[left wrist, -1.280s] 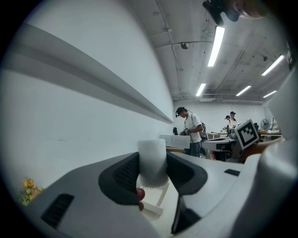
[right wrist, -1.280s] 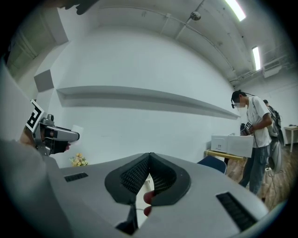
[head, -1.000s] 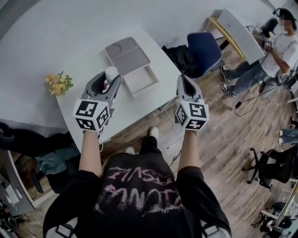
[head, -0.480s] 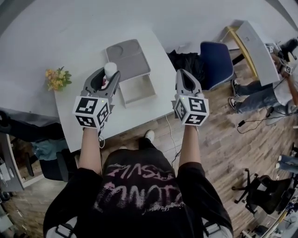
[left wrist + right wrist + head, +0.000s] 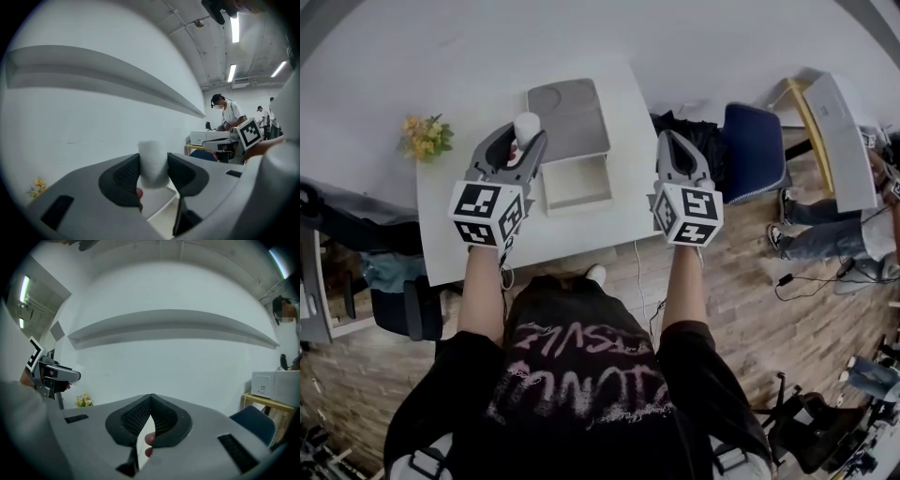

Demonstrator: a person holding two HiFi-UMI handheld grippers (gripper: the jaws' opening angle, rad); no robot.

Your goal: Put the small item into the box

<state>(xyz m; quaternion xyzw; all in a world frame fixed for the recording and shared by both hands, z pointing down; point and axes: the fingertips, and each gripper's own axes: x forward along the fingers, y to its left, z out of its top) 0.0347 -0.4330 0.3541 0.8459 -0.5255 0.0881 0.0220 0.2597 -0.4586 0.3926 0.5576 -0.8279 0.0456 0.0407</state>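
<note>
While the person stands at the white table [image 5: 459, 244], each hand holds a gripper up over it. The left gripper [image 5: 525, 138] has its jaws a little way apart, and they squeeze the small item [image 5: 527, 126] from both sides. The small item is white and round like a short tube. In the left gripper view it sits right between the two dark pads [image 5: 123, 176], and its top sticks up past them.

The box [image 5: 577, 185] lies open on the table, near the middle. From the head view the small item is up and to the left of the box, not inside it. It looks close to the left edge of the gray lid [image 5: 569, 117], which lies just behind the box and touches it. It is hard to tell how high above the table the item is.

The right gripper [image 5: 670, 141] is to the right of the box. Its jaws are pressed together at the tips, with nothing held between them.

Some yellow flowers [image 5: 425, 138] are at the far left corner of the table. Off to the right stands a blue chair [image 5: 757, 148].
</note>
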